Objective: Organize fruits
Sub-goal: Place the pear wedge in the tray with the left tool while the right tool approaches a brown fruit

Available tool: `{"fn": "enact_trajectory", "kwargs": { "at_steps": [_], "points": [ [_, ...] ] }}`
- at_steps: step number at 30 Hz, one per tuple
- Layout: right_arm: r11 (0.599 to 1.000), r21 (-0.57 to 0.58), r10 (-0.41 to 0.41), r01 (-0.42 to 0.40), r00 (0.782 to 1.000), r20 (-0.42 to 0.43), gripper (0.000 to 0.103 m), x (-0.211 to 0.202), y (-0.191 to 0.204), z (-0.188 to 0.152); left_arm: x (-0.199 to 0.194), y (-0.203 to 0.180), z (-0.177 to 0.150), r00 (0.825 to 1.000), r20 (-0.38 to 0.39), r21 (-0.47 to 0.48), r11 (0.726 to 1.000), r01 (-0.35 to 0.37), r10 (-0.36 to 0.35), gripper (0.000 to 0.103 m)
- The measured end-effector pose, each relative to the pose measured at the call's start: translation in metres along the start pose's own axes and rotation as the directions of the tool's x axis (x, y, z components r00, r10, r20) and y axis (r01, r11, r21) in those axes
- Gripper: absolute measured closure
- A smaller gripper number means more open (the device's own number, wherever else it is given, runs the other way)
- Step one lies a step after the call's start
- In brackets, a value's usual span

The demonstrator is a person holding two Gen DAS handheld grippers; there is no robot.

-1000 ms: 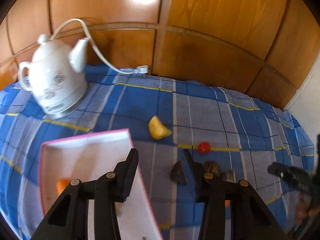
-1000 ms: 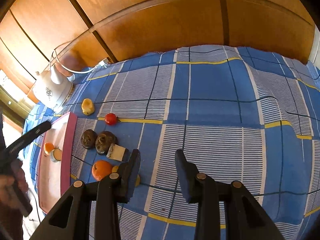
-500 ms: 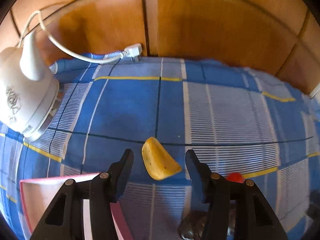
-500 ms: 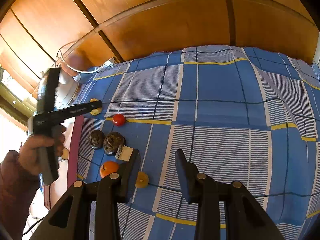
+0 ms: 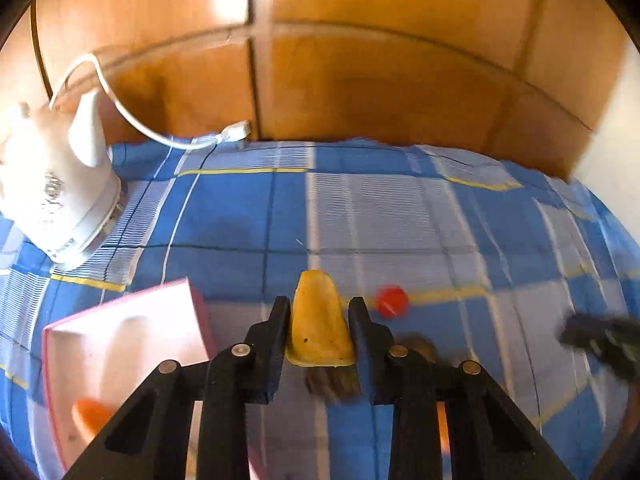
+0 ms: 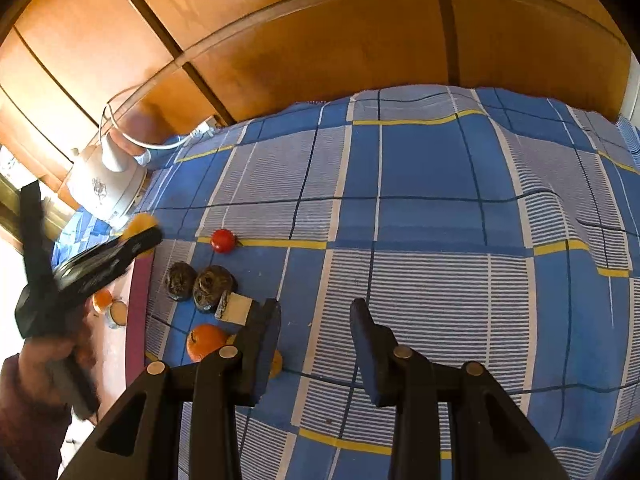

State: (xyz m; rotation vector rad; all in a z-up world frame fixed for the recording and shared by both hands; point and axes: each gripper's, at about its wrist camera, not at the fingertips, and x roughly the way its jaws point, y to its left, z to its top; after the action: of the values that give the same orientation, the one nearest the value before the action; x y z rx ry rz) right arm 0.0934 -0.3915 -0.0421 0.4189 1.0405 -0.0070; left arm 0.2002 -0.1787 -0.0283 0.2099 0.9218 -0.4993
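Yellow fruit wedge (image 5: 318,322) sits pinched between the jaws of the left gripper (image 5: 319,312), which have just been closing and now press on both its sides, above the checked cloth (image 5: 400,216) beside the pink tray (image 5: 120,320). The right gripper (image 6: 316,316) hangs over the cloth with its jaws parted and nothing between them, near the orange (image 6: 205,341).
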Motion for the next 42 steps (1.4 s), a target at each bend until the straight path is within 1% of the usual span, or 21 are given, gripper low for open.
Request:
{"fn": "enact_trajectory", "kwargs": {
  "at_steps": [2, 5, 8, 9, 13, 15, 16, 23, 24, 27, 29, 31, 34, 38, 40, 42],
  "points": [
    [1.0, -0.021, 0.007, -0.008, 1.0, -0.014, 0.067, 0.004, 0.003, -0.001, -0.016, -0.01, -0.019, 0.999, 0.005, 0.029, 0.999, 0.037, -0.037, 0.073],
    [0.997, -0.07, 0.033, -0.035, 0.999, -0.039, 0.067, 0.009, 0.011, -0.004, -0.034, -0.027, -0.053, 0.996, -0.008, 0.058, 0.995, 0.084, -0.084, 0.073],
    [0.986, -0.144, 0.073, -0.084, 0.994, -0.078, 0.067, 0.016, 0.025, -0.009, -0.048, -0.045, -0.088, 0.992, -0.027, 0.071, 0.989, 0.127, -0.125, 0.073],
    [0.978, -0.187, 0.077, -0.093, 0.993, -0.093, 0.067, 0.019, 0.033, -0.012, -0.05, -0.052, -0.101, 0.99, -0.038, 0.077, 0.987, 0.14, -0.137, 0.073],
    [0.95, -0.295, 0.064, -0.101, 0.989, -0.135, 0.067, 0.029, 0.052, -0.024, -0.057, -0.075, -0.137, 0.986, -0.057, 0.116, 0.98, 0.16, -0.154, 0.073],
    [0.939, -0.337, 0.024, -0.068, 0.991, -0.132, 0.067, 0.034, 0.056, -0.03, -0.057, -0.079, -0.149, 0.982, -0.076, 0.101, 0.979, 0.18, -0.173, 0.073],
    [0.932, -0.359, 0.003, -0.051, 0.991, -0.134, 0.067, 0.037, 0.058, -0.032, -0.057, -0.079, -0.152, 0.981, -0.079, 0.095, 0.978, 0.183, -0.176, 0.073],
    [0.9, -0.436, -0.066, -0.001, 0.988, -0.138, 0.067, 0.054, 0.063, -0.042, -0.071, -0.075, -0.165, 0.98, -0.06, 0.076, 0.978, 0.192, -0.188, 0.073],
    [0.898, -0.44, -0.074, 0.006, 0.988, -0.138, 0.068, 0.056, 0.062, -0.043, -0.074, -0.073, -0.166, 0.98, -0.054, 0.067, 0.978, 0.195, -0.192, 0.073],
    [0.901, -0.433, -0.08, 0.016, 0.988, -0.129, 0.077, 0.06, 0.059, -0.042, -0.085, -0.067, -0.169, 0.979, -0.037, 0.049, 0.978, 0.202, -0.201, 0.073],
    [0.9, -0.435, -0.075, 0.012, 0.989, -0.127, 0.077, 0.059, 0.058, -0.041, -0.092, -0.062, -0.169, 0.979, -0.021, 0.034, 0.978, 0.205, -0.205, 0.073],
    [0.896, -0.443, -0.089, 0.026, 0.988, -0.122, 0.077, 0.06, 0.059, -0.042, -0.1, -0.054, -0.167, 0.978, -0.003, 0.013, 0.978, 0.209, -0.209, 0.073],
    [0.897, -0.438, -0.113, 0.049, 0.986, -0.121, 0.077, 0.059, 0.059, -0.042, -0.113, -0.033, -0.163, 0.98, 0.035, -0.043, 0.979, 0.199, -0.198, 0.073],
    [0.895, -0.44, -0.138, 0.07, 0.982, -0.125, 0.077, 0.058, 0.057, -0.042, -0.126, 0.01, -0.157, 0.985, 0.087, -0.161, 0.974, 0.161, -0.149, 0.075],
    [0.889, -0.452, -0.147, 0.077, 0.982, -0.122, 0.077, 0.057, 0.058, -0.044, -0.129, 0.033, -0.156, 0.99, 0.1, -0.226, 0.966, 0.125, -0.104, 0.075],
    [0.884, -0.46, -0.154, 0.083, 0.981, -0.119, 0.077, 0.058, 0.059, -0.044, -0.126, 0.056, -0.157, 0.992, 0.095, -0.298, 0.948, 0.113, -0.088, 0.076]
  ]
}}
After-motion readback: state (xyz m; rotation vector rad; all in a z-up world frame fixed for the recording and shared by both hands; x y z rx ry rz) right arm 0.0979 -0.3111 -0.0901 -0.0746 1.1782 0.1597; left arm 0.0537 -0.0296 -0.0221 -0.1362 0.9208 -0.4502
